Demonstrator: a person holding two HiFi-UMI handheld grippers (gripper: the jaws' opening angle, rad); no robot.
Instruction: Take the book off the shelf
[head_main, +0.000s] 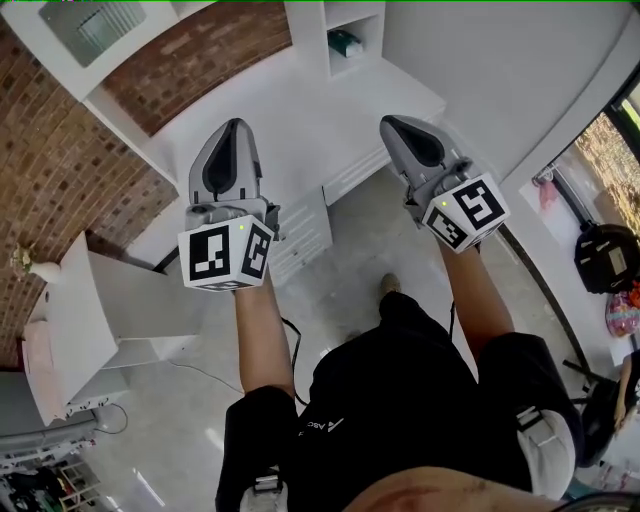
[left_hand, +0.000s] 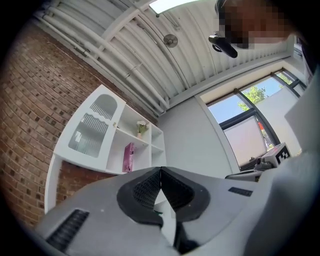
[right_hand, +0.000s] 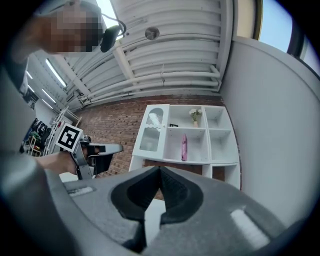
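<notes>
My left tongs (left_hand: 161, 170) and right tongs (right_hand: 160, 169) are clenched on nothing, the pink book (right_hand: 184, 147) standing on the shelf (right_hand: 200, 162) well ahead; arriving shut, I risk knocking it over, I judge.

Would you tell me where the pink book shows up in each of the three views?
Head view: not in it.
Left gripper view: pink book upright in a shelf compartment, left of centre.
Right gripper view: the book upright in a shelf compartment, just right of centre.
Shared landmark: the glass cabinet door.
</notes>
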